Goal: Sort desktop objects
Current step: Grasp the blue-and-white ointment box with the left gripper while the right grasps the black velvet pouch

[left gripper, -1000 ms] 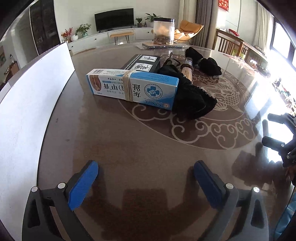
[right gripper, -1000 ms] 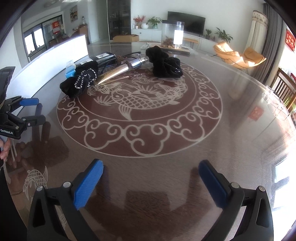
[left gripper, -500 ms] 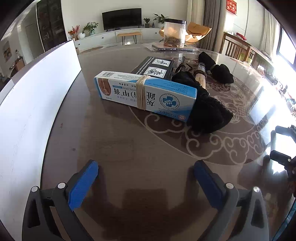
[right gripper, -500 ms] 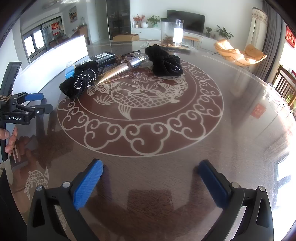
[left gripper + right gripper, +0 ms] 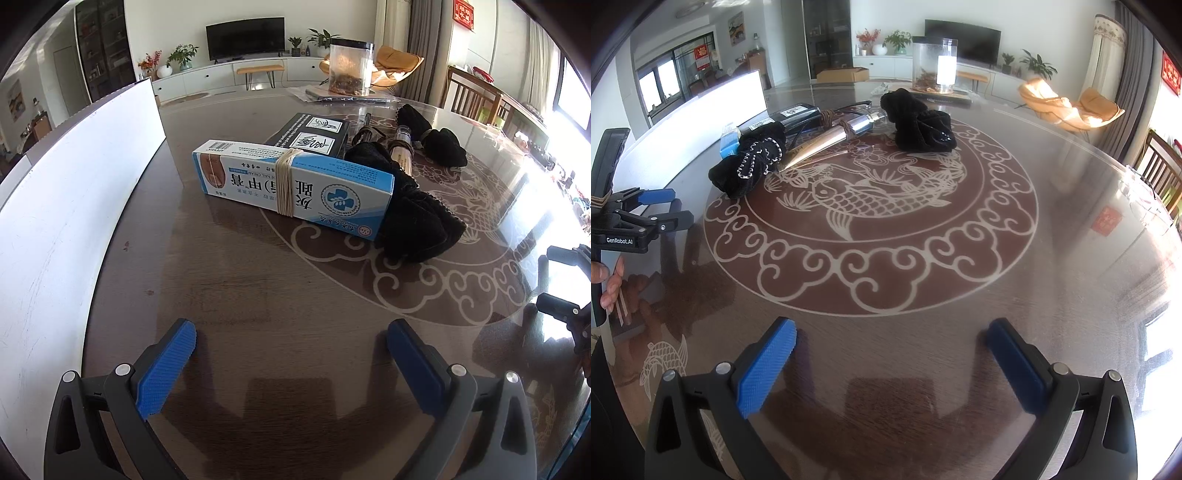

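Observation:
A blue and white cream box (image 5: pixel 291 186) with a rubber band lies on the round table ahead of my open, empty left gripper (image 5: pixel 291 347). Behind it lie a black box (image 5: pixel 310 134), a black pouch (image 5: pixel 413 221), a horn-shaped silver item (image 5: pixel 827 142) and a second black pouch (image 5: pixel 921 123). My right gripper (image 5: pixel 892 349) is open and empty over the table's near part, well short of the objects. The left gripper also shows at the left edge of the right wrist view (image 5: pixel 670 208).
A long white board (image 5: pixel 66 206) stands along the table's left side. A clear jar with a black lid (image 5: pixel 351 68) stands at the far edge on a flat mat. The glass tabletop (image 5: pixel 1052 295) shows a carp pattern. Chairs stand at the right.
My left gripper has moved forward toward the blue and white box, which now looks larger and closer. The right gripper has hardly moved. Both stay open.

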Motion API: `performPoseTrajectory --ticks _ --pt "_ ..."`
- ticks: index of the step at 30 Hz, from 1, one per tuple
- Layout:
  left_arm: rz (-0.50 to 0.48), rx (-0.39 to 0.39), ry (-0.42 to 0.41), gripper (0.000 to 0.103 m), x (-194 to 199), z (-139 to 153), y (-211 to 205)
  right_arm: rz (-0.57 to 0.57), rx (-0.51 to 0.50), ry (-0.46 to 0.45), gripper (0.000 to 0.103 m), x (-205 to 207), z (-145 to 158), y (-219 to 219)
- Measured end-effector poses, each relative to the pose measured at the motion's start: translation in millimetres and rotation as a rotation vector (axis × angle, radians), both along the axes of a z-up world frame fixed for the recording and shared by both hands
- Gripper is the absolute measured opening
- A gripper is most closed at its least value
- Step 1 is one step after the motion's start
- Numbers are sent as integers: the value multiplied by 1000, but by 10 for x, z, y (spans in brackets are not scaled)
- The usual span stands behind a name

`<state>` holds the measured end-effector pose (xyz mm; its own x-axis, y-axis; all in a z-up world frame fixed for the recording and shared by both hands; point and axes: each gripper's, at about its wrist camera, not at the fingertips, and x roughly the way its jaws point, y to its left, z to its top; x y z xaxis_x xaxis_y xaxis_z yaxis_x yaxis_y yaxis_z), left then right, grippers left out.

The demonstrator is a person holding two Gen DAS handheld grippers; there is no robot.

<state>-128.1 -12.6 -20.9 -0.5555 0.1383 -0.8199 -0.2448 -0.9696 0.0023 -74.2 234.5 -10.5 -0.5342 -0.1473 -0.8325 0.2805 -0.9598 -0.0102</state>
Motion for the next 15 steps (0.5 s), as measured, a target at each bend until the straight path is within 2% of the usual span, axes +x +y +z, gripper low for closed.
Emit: performPoseTrajectory --ticks 3,8,11,13,14,15 --pt "0 0 0 103 -2 -2 0 3 52 -73 103 -505 38 -34" --pt "-1 1 0 103 -4 -2 -1 -63 44 5 103 -1326 320 -137" --pt "-1 0 0 103 -5 -2 -1 -141 37 -6 103 -1740 299 -189" --pt "-2 0 0 103 -7 -2 -1 -176 67 -8 103 -1918 238 -244" --pt "-2 0 0 103 -6 -2 -1 -177 72 -8 101 -1974 203 -269" --pt "-2 0 0 103 -7 -2 -1 -167 62 -13 90 -2011 180 -293"
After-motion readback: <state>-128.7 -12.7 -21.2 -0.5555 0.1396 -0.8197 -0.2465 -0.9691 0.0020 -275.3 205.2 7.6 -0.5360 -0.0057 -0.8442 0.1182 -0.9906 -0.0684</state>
